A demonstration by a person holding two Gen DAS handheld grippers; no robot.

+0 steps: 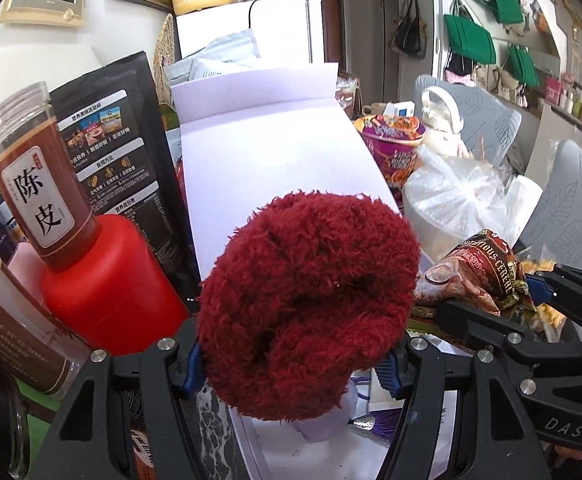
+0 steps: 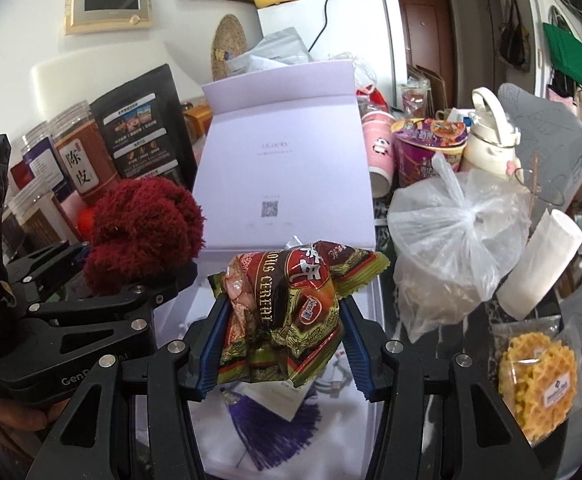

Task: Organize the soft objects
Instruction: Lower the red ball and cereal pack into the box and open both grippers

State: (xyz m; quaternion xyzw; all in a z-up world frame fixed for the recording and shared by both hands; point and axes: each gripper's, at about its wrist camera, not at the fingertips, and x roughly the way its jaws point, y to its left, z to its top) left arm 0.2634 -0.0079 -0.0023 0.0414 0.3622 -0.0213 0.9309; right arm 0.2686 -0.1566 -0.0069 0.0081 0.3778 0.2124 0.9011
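A fuzzy dark-red cloth [image 1: 307, 300] is clamped between the blue pads of the left tool [image 1: 295, 364], filling the lower centre of the left wrist view; in the right wrist view the same cloth [image 2: 145, 228] is seen at centre left, bunched above the black frame of the left tool [image 2: 131, 276]; a crinkled cereal packet [image 2: 287, 312] is clamped between the blue pads of the right tool [image 2: 285, 344] at the lower centre of that view, and the packet [image 1: 479, 280] is also seen at the right of the left wrist view, with the right tool [image 1: 539, 288] beside it; both bundles are held above an open white gift box [image 2: 283, 168], whose raised lid stands at the upper centre and whose tray lies at the bottom of the frame; a purple tassel [image 2: 275, 428] and a white card are seen inside the tray, below the packet; a jar with a red lid [image 1: 51, 196] and a black pouch [image 1: 119, 140] stand at the left of the box; a purple instant-noodle cup [image 2: 427, 148], a knotted clear plastic bag [image 2: 459, 236] and a white bottle [image 2: 491, 132] crowd the table at the right; a wrapped yellow lattice snack [image 2: 539, 380] lies at the lower right.
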